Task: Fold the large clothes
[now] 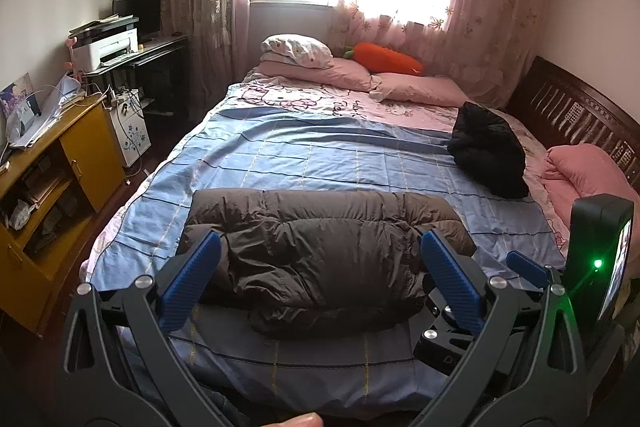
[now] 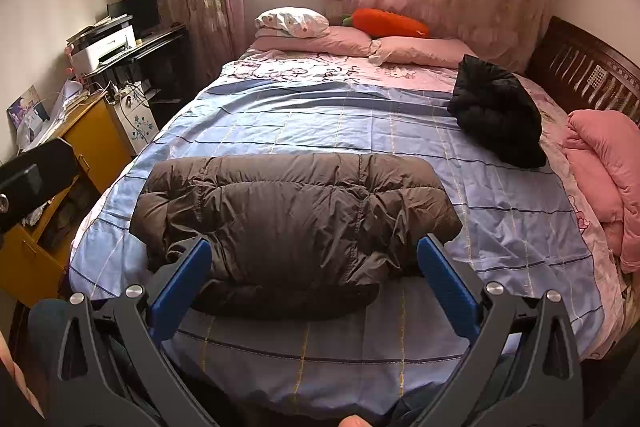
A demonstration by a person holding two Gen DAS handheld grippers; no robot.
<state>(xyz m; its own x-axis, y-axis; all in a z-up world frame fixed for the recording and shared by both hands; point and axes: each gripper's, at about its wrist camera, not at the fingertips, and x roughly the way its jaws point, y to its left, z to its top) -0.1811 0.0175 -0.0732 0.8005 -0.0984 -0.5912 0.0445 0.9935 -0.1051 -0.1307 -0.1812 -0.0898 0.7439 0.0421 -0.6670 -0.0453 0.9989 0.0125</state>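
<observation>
Left wrist view: left gripper (image 1: 320, 281) spread wide, blue fingers (image 1: 191, 279) empty, held above the near edge of the blue checked bedsheet (image 1: 304, 155); folded brown quilted down jacket (image 1: 320, 247) lies just ahead between them, untouched. Right wrist view: right gripper (image 2: 316, 281) likewise spread, empty, the jacket (image 2: 296, 219) just ahead; a crumpled black garment (image 2: 496, 115) sits well apart, far right.

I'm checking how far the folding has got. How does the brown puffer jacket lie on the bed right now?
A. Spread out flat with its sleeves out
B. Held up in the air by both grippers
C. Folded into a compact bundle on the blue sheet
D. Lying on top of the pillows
C: the brown puffer jacket sits as a compact bundle on the blue sheet, with the left gripper and right gripper both open and gripping nothing.
</observation>
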